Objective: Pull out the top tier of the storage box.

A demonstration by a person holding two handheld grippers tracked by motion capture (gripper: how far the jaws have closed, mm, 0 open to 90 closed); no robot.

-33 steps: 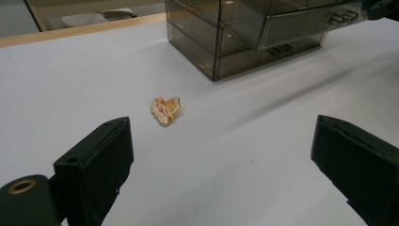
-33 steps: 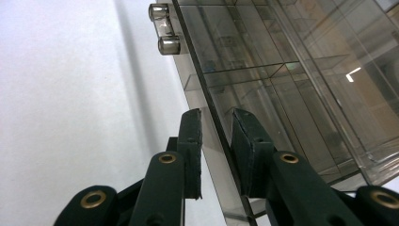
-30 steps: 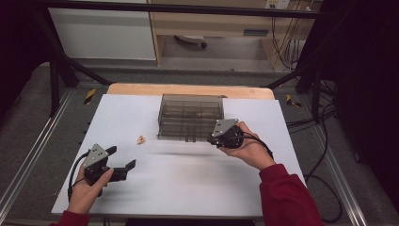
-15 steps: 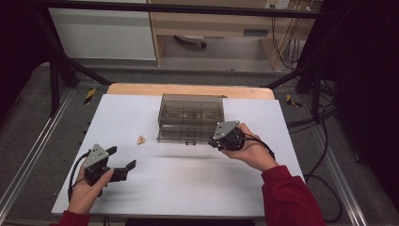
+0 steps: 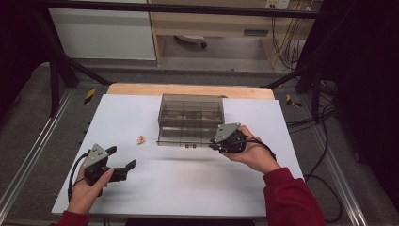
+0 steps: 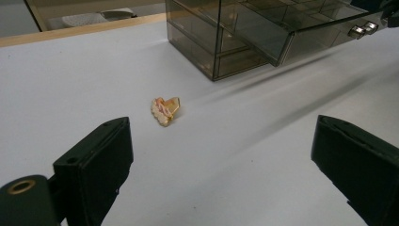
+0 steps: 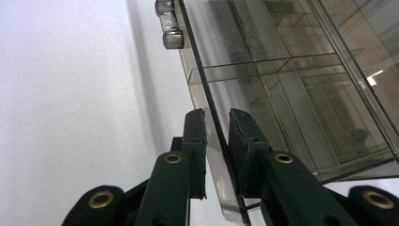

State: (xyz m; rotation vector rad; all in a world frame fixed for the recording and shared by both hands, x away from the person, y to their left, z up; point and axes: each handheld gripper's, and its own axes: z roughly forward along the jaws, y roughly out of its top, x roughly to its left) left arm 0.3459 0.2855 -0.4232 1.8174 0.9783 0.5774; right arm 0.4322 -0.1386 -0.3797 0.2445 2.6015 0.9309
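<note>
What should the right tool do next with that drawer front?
Probably pull the drawer a little further out: the right tool pinches its clear front panel, the drawer sits partly open, and the small gold trinket lies on the table, waiting before the open left tool.

This looks like a lab or test room: a white table (image 5: 188,188) stands inside a black metal frame (image 5: 56,70) on grey carpet (image 5: 28,122), with loose cables (image 5: 324,141) trailing beside it and plain cabinets (image 5: 103,33) behind.
</note>
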